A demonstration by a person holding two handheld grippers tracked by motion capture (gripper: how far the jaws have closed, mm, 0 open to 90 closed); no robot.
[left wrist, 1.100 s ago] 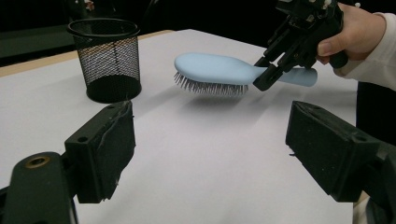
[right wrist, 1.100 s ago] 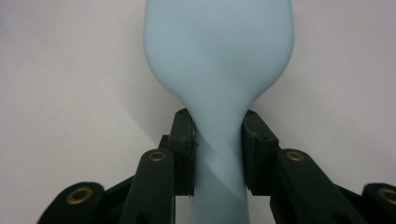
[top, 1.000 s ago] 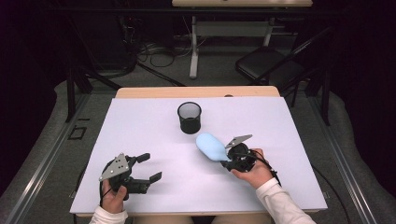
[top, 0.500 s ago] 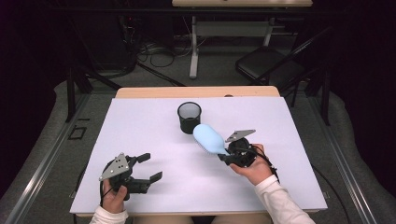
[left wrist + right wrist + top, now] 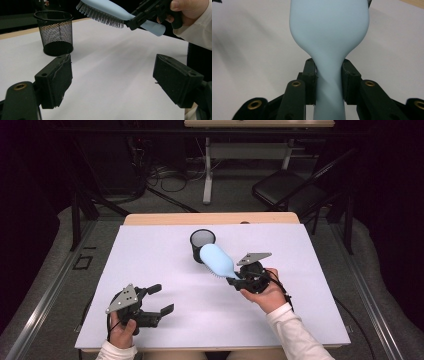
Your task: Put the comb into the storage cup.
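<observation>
The right tool [image 5: 239, 281] clamps the blue hairbrush [image 5: 216, 259] handle, head beside the mesh cup [image 5: 202, 243]; left tool [image 5: 161, 299] gapes.

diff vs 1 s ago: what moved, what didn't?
The right gripper, shut on the light blue plastic hairbrush by its handle, carried it away from the person toward the black mesh cup; the brush head now overlaps the cup's side. The left gripper stayed open, and the cup stayed put.
</observation>
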